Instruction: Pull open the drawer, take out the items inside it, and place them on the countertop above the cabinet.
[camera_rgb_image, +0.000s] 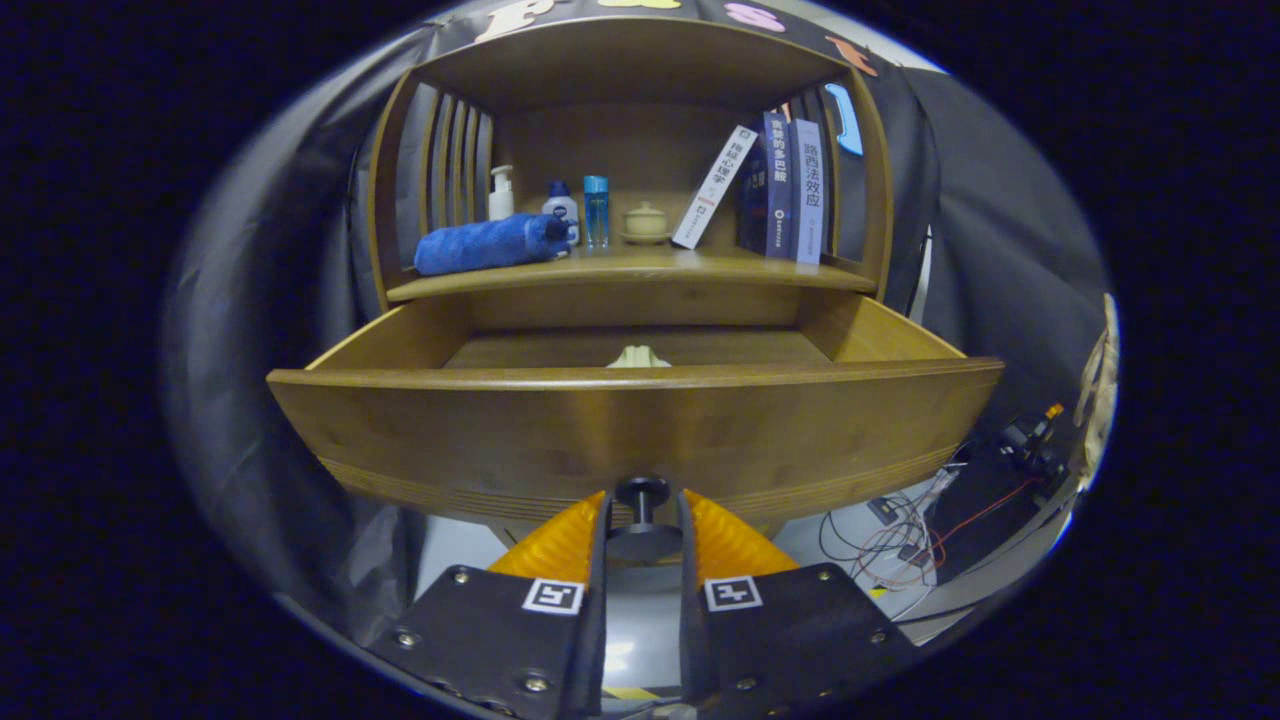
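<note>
Between my tool's (643, 520) fingers sits the drawer's knob (642, 492), clamped from both sides. Ahead, the drawer (630, 420) stands pulled out, its long front crosswise, a pale item (638, 357) inside.

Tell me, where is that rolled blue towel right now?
The blue towel lies on the countertop above the open drawer, left of the bottles, well beyond the gripper.

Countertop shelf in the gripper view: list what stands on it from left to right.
Blue rolled towel → white pump bottle → white bottle with blue cap → clear blue bottle → small lidded cream pot → leaning white book → upright dark books.
</note>
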